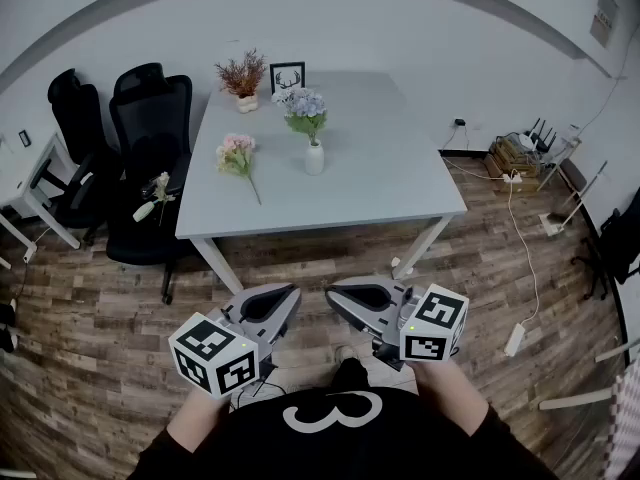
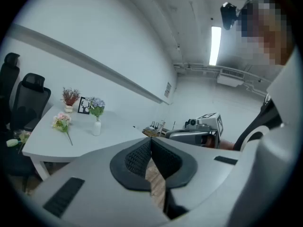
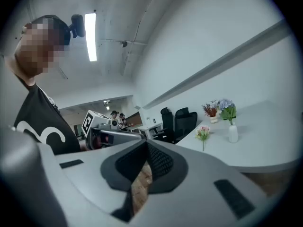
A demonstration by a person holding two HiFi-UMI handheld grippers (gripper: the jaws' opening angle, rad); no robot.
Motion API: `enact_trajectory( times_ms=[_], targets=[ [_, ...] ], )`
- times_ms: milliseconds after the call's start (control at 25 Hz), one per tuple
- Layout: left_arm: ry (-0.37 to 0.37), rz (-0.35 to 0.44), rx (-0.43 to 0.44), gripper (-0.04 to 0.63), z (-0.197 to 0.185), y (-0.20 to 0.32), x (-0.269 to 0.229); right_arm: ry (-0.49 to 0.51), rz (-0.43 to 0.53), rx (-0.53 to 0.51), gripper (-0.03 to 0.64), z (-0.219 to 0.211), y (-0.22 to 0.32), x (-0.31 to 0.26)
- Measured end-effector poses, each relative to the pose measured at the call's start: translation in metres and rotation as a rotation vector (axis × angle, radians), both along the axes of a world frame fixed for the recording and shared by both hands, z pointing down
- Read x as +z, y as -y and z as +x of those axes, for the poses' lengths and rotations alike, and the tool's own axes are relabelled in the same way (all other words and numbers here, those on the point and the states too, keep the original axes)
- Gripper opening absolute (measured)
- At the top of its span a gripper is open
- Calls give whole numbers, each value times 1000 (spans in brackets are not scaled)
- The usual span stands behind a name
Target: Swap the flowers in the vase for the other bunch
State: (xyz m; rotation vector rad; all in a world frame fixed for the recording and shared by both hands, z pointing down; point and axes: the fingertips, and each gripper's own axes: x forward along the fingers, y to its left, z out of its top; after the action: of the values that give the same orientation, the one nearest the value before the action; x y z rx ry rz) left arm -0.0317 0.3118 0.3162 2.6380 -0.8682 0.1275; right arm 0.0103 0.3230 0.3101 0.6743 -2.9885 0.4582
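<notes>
a: where's the vase?
b: the white vase point(image 1: 314, 158) stands upright near the middle of the grey table point(image 1: 400, 183), with the blue flowers point(image 1: 306, 106) in it.
a: and the other bunch?
b: the pink bunch point(image 1: 237, 154) lies flat on the table to the left of the vase, apart from it, with its stem pointing toward the near edge.
a: anything else up there?
b: at the far edge there's a pot of reddish dried plants point(image 1: 242, 75), and a framed picture point(image 1: 288, 76) just beside it. two black office chairs point(image 1: 150, 133) stand at the table's left, and a pale flower point(image 1: 156, 192) lies on the nearer one's seat.
a: and the grippers?
b: both are held low in front of the person, over the wooden floor point(image 1: 480, 298), well short of the table. the left gripper point(image 1: 285, 295) has its jaws together at the tips with nothing between them. the right gripper point(image 1: 338, 296) is the same, closed and empty. their tips angle toward each other, near but apart.
</notes>
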Motion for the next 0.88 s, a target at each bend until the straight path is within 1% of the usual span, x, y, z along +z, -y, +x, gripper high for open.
enact_trajectory(
  times_ms=[440, 600, 800, 880],
  targets=[
    [0, -9, 4, 12, -12, -11, 4, -10, -2, -8, 6, -15, -12, 2],
    [-15, -8, 8, 12, -14, -12, 0, -23, -4, -17, 6, -19, -16, 1],
    [-29, -7, 23, 12, -8, -6, -2, -4, -48, 3, 8, -11, -9, 4],
    [-27, -7, 27, 12, -4, -2, -3, 2, -48, 14, 8, -7, -3, 3]
  ],
)
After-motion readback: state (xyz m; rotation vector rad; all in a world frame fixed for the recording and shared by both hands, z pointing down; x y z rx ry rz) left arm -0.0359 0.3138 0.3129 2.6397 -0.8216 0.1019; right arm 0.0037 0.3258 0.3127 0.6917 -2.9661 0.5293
